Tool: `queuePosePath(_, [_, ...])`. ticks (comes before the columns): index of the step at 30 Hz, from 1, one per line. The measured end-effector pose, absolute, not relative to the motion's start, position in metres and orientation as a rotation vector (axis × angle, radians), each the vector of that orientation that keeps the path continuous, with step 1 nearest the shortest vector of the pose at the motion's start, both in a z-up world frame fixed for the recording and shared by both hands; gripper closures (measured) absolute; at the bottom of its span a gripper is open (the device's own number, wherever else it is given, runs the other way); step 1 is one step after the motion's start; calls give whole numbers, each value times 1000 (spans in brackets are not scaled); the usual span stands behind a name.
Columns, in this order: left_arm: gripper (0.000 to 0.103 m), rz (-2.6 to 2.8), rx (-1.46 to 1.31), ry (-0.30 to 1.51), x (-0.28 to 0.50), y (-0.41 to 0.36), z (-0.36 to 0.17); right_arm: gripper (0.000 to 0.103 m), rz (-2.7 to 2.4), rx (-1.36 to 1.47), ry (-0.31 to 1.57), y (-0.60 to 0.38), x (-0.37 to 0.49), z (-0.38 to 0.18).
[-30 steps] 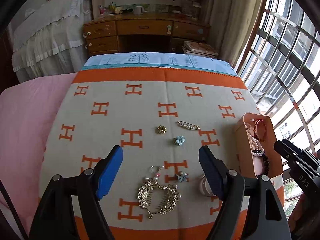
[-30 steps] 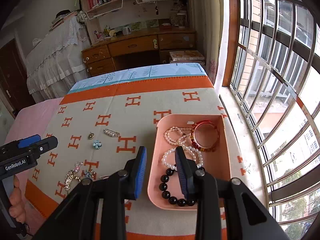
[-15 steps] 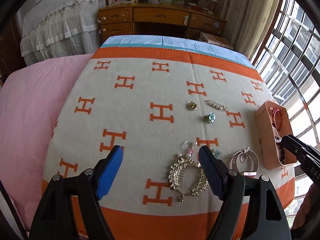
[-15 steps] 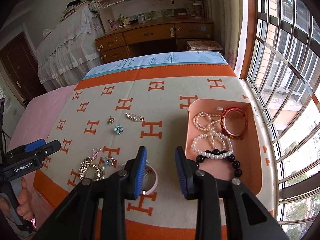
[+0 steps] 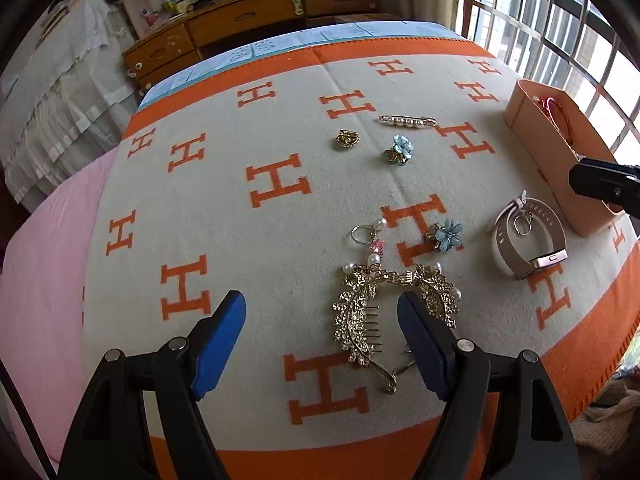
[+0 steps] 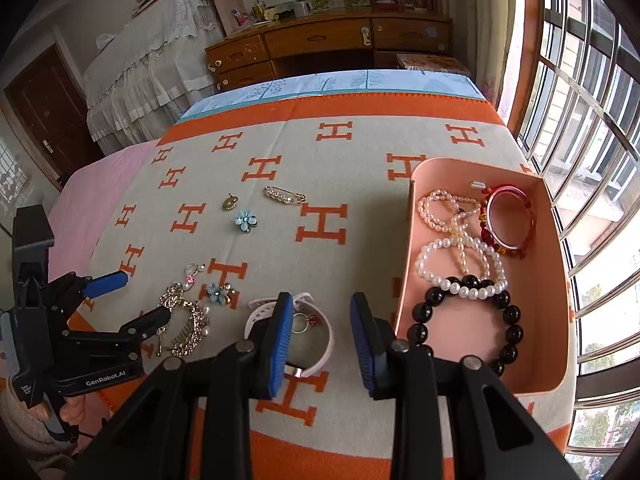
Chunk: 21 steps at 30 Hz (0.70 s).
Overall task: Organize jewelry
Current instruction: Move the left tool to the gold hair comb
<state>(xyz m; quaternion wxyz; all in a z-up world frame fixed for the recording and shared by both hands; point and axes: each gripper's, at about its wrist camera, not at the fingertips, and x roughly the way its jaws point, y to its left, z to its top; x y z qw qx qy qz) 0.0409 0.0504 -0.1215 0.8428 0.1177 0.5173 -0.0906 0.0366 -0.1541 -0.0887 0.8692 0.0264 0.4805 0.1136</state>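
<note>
Jewelry lies on an orange and beige blanket. A gold hair comb sits by my open left gripper, whose right finger overlaps its edge. Beyond it lie a pearl charm ring, two blue flower brooches, a gold pendant and a pearl pin. A pink wristband with a small ring inside lies just past my right gripper, open and empty. The peach tray at the right holds pearl bracelets, a red bangle and a black bead bracelet.
The blanket covers a bed with a pink sheet at the left. A wooden desk stands beyond the far edge and barred windows run along the right. A hand holds the left gripper's handle.
Both grippers have sunk toward the blanket. The left one rolled and now hangs over the gold comb. The right one shifted left from the tray to the pink wristband.
</note>
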Motion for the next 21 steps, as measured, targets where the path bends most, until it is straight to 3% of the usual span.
queuePosePath(18, [26,-464,622,1039,58,15,-122,73,238,90,1027,-165,45,-99])
queuePosePath(21, [30,-522,656,1044,59,17,-122,73,240,98,1028,-168,46,-100])
